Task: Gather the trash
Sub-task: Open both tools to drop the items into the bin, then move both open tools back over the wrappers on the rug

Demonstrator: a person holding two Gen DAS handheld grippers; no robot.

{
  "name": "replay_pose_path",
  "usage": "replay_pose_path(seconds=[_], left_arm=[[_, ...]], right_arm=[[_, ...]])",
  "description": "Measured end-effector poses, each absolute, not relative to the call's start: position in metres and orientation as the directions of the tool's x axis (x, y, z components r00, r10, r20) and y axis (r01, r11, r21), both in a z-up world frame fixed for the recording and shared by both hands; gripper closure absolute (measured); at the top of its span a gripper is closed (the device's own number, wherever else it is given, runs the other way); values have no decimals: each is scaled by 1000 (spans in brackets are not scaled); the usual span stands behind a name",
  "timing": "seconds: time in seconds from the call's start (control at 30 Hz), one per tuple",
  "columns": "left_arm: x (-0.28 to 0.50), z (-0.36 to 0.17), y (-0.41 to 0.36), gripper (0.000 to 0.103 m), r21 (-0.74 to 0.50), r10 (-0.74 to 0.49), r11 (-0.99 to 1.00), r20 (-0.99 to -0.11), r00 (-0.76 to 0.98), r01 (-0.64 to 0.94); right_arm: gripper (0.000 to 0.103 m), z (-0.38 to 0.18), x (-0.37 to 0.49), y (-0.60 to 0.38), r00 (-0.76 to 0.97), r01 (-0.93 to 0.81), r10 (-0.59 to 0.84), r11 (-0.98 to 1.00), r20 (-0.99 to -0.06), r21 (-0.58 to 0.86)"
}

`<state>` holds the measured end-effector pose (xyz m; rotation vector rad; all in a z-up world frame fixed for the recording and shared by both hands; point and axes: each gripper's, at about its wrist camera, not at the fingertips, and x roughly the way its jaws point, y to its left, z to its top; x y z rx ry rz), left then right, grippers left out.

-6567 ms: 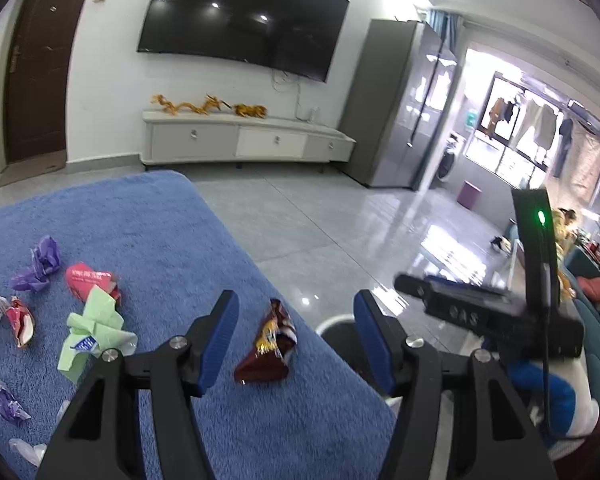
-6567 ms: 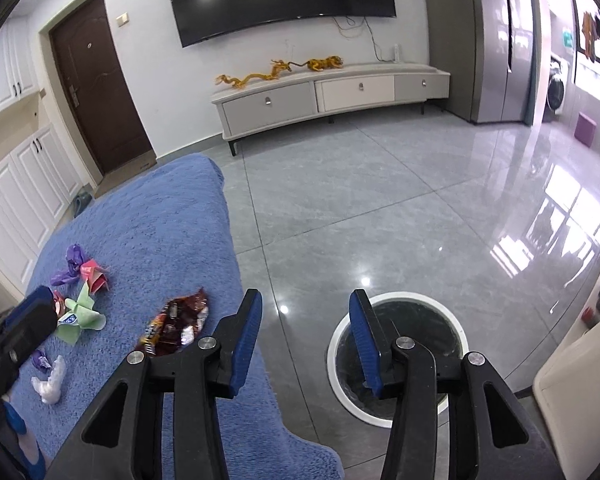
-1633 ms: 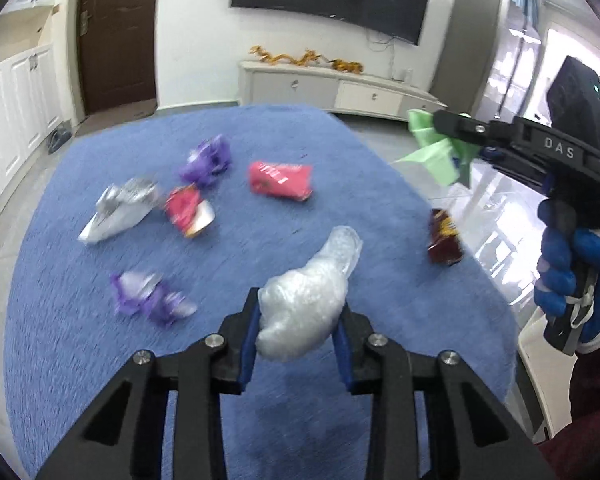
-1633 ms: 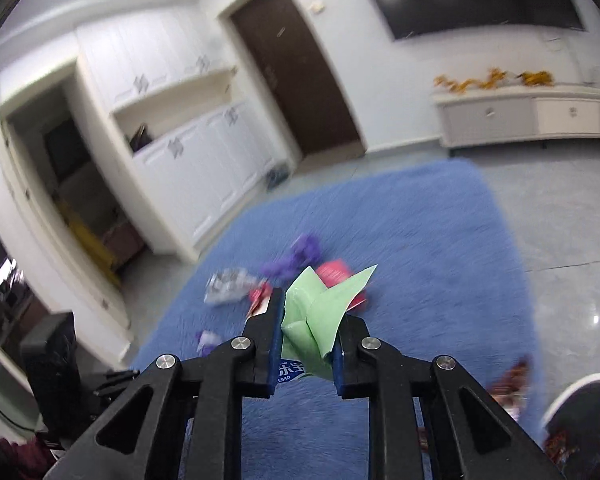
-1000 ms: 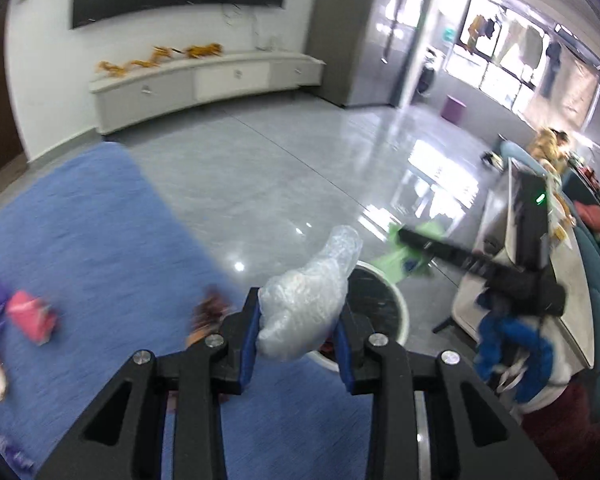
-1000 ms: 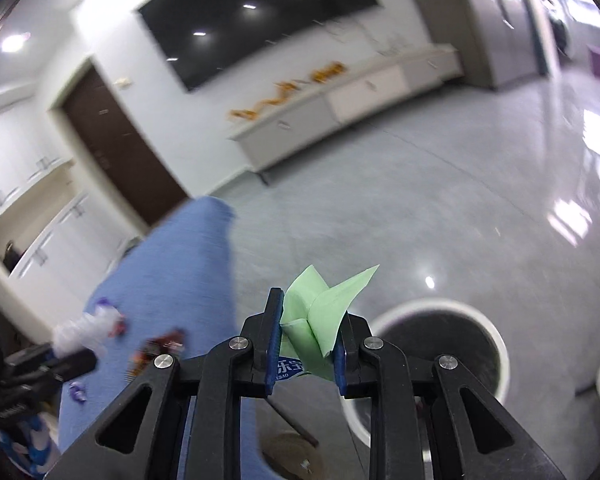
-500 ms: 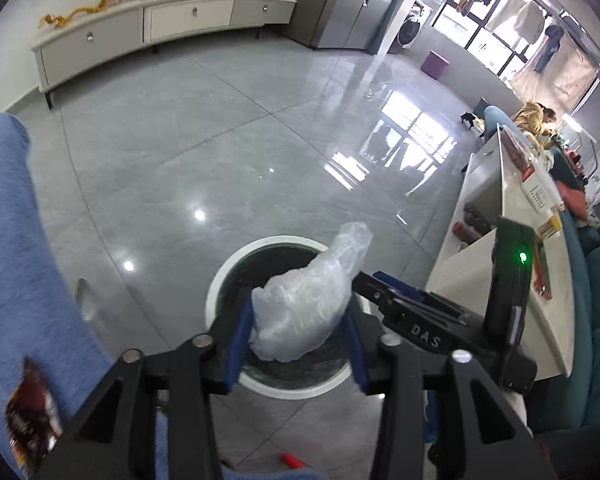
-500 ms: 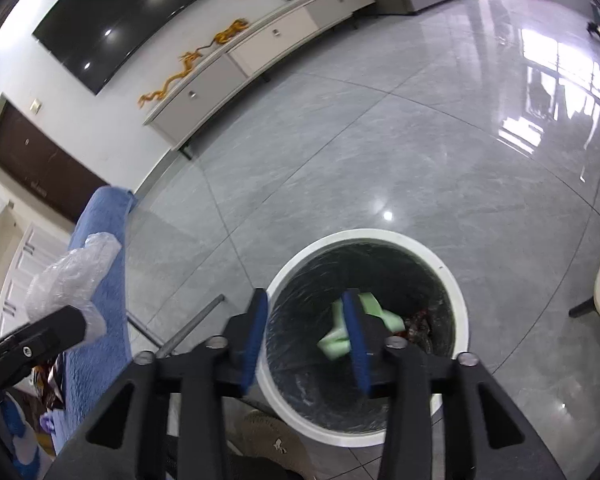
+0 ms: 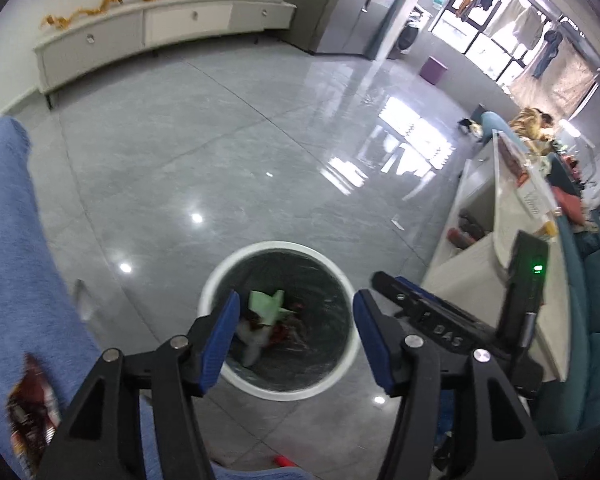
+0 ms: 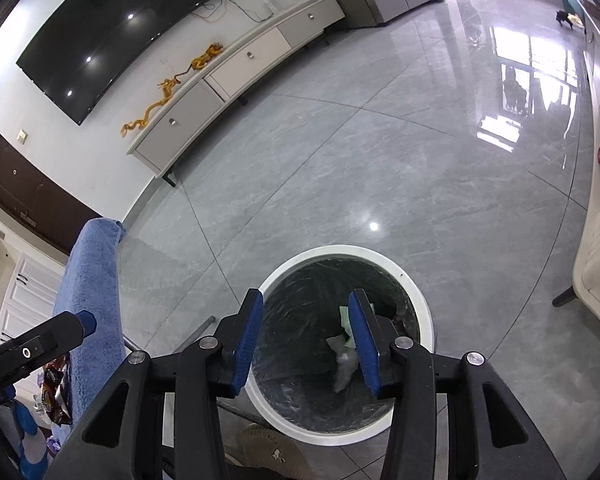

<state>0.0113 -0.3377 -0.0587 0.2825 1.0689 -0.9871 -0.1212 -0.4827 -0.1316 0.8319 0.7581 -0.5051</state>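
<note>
Hovering over bin (image 9: 342, 376) | left hand-held gripper (image 9: 296, 338) just opening, empty | green wrapper (image 9: 269, 306) inside

Below my tongs, the glossy grey stone-look floor tiles (image 10: 420, 160) reflect light. The white-rimmed round bin (image 9: 236, 260) carries a shiny black plastic liner. To my left, the blue cloth (image 9: 8, 240) is matt, napped.

The brown snack wrapper (image 9: 30, 404) is smeared by blur and cut by the lens edge — the clear bag (image 10: 344, 364) in the bin (image 10: 426, 312) is blurred, half behind a finger.
</note>
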Motion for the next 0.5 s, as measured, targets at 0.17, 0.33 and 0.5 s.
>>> replay_pose_path(seconds=[0.17,0.33,0.5], left_arm=[[2,-42,-317,46,-178,-540,596,-811,227,783],[-1,-18,-283,46,-139,-558,637,-762,329,758],[1,-1,-240,46,-125,-555,696,-719,419,707]], right_arm=[[59,-117,-120,-473,645,647,-119,611,-755,456],[59,-96,-115,-457,664,614,-123,652,-737,444],[59,-74,-109,-440,688,574,-114,690,-717,441]])
